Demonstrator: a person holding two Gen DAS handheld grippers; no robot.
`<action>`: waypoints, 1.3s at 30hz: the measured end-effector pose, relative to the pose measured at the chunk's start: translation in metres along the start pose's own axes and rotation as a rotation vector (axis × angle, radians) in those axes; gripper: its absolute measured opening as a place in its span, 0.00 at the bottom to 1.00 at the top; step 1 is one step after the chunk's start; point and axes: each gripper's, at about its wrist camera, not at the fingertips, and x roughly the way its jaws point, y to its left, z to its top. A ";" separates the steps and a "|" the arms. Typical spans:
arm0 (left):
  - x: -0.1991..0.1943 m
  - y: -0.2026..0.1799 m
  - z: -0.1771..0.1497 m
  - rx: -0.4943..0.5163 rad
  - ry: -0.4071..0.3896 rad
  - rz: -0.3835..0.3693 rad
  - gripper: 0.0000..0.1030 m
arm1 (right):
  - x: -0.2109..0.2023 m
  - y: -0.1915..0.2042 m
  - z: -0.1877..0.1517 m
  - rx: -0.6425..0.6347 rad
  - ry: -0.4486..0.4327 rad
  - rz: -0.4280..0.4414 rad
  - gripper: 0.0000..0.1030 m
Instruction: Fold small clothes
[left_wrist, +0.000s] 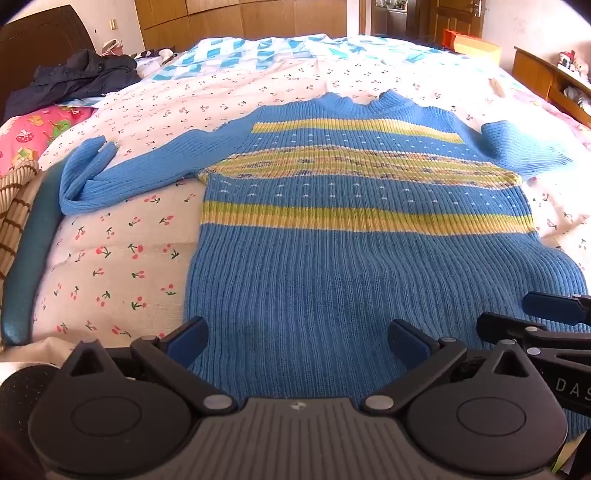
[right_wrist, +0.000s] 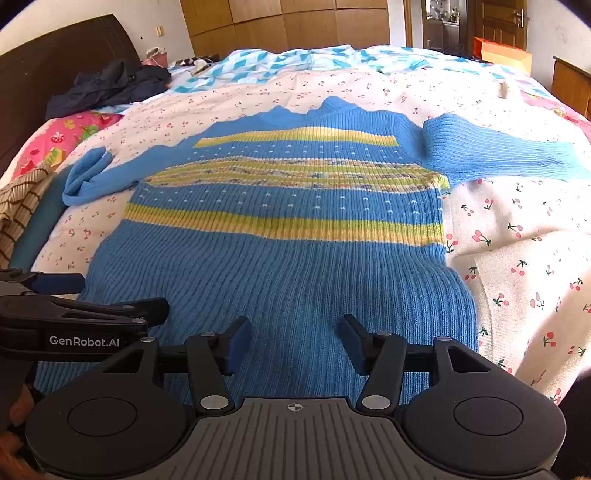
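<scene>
Knitwear fills the middle of the bed: a blue ribbed sweater (left_wrist: 354, 236) with yellow-green stripes lies flat on the cherry-print bedspread (left_wrist: 122, 258), collar toward twelve o'clock, hem toward six. One sleeve reaches to nine o'clock, its cuff folded back; the other to two o'clock. The left gripper (left_wrist: 297, 341) hovers over the hem, jaws spread fully, nothing between them. The right gripper (right_wrist: 294, 341) sits just beside it at three o'clock, about half open, also empty above the hem.
</scene>
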 end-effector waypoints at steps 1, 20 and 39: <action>0.000 0.000 0.000 0.000 0.001 0.000 1.00 | 0.000 0.000 0.000 0.002 -0.001 0.002 0.53; 0.013 0.008 -0.002 -0.063 0.085 -0.005 1.00 | 0.002 0.003 -0.002 -0.025 -0.003 -0.007 0.56; 0.027 0.015 -0.007 -0.111 0.176 -0.044 1.00 | 0.004 0.005 -0.003 -0.034 0.003 -0.013 0.58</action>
